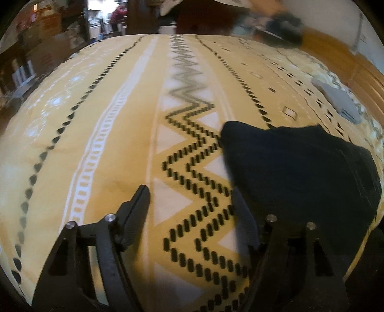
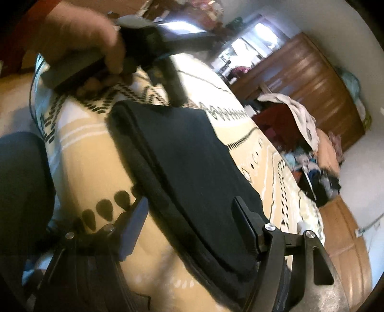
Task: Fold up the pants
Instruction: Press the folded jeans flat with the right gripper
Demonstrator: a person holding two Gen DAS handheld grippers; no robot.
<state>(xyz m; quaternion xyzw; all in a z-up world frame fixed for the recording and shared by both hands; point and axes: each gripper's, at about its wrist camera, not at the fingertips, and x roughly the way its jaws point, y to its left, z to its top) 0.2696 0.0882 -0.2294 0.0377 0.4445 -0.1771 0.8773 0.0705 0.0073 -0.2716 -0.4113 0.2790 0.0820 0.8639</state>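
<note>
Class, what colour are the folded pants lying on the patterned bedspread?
Black, or very dark navy. The pants show best in the right wrist view.

A bed with a yellow patterned bedspread (image 1: 100,134) fills the room's middle. Beyond its far edge stands dark shelving (image 1: 36,48) beside a bright doorway (image 1: 105,21). A wooden wardrobe (image 2: 319,91) stands against a white wall (image 2: 360,36), with a heap of clothes (image 2: 309,153) on the floor beside the bed.
</note>
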